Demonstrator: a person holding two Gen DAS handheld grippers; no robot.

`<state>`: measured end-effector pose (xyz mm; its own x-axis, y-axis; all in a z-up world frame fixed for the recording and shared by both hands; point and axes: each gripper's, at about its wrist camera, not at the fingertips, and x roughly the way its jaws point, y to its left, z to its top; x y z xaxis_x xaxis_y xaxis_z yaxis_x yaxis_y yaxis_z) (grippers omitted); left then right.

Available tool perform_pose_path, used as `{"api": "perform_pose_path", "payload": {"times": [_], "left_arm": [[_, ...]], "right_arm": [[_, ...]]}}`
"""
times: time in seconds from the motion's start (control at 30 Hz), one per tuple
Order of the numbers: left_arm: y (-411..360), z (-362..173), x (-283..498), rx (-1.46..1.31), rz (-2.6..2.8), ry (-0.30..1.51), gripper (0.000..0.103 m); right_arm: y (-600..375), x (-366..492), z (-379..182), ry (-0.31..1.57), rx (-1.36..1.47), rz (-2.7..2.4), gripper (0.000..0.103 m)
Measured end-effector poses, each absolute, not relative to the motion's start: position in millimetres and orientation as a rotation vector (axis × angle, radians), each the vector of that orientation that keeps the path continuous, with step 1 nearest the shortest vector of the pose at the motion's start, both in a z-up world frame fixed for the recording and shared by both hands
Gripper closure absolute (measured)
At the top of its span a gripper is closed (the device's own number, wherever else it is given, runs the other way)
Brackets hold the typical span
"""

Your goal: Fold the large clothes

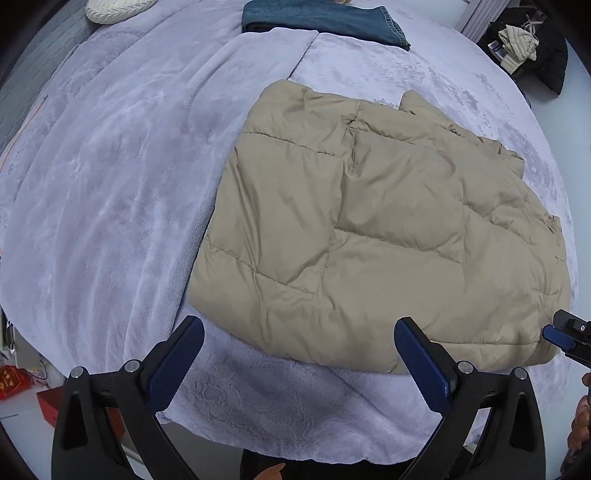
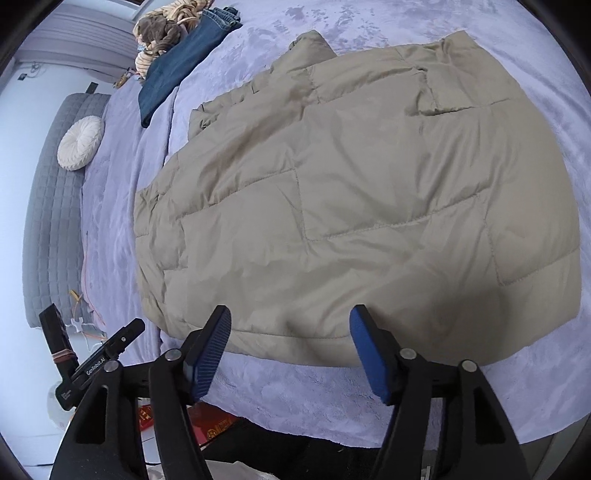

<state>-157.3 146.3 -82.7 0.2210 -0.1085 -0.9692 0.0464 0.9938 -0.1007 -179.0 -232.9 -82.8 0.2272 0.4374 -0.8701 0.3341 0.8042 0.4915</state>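
A beige quilted puffer jacket (image 1: pixel 369 229) lies folded flat on a pale lilac fleece blanket (image 1: pixel 110 184). My left gripper (image 1: pixel 299 332) hangs open above the jacket's near left corner, its blue pads wide apart with nothing between them. In the right wrist view the same jacket (image 2: pixel 351 192) fills the middle. My right gripper (image 2: pixel 290 325) stands open just over the jacket's near hem, with no cloth between its pads. The right gripper's tip (image 1: pixel 565 332) shows at the right edge of the left wrist view. The left gripper's body (image 2: pixel 99 358) shows at lower left in the right wrist view.
Folded blue jeans (image 1: pixel 325 22) lie at the far end of the bed, beside a round white cushion (image 2: pixel 80 142) and a grey quilted headboard (image 2: pixel 55 206). Dark clothes (image 1: pixel 528 48) are piled off the bed's far right. Red boxes (image 2: pixel 207 428) sit on the floor below the near edge.
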Motion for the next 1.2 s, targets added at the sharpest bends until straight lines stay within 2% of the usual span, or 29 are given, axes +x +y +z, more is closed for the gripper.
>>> {"api": "perform_pose_path", "payload": {"times": [0.6, 0.63, 0.67, 0.77, 1.2], "left_arm": [[178, -111, -91, 0.029, -0.304, 1.376, 0.000], [180, -113, -88, 0.034, -0.308, 1.373, 0.000], [181, -115, -86, 0.034, -0.316, 1.378, 0.000], [185, -121, -78, 0.014, -0.346, 1.393, 0.000], [204, -131, -56, -0.132, -0.493, 1.389, 0.000]], "right_arm": [[-159, -152, -94, 1.348, 0.743, -0.007, 0.019], [-157, -150, -95, 1.340, 0.751, -0.011, 0.015], [-154, -147, -95, 1.330, 0.752, -0.020, 0.000], [-147, -137, -89, 1.290, 0.739, -0.029, 0.000], [-140, -100, -109, 1.349, 0.758, -0.042, 0.000]]}}
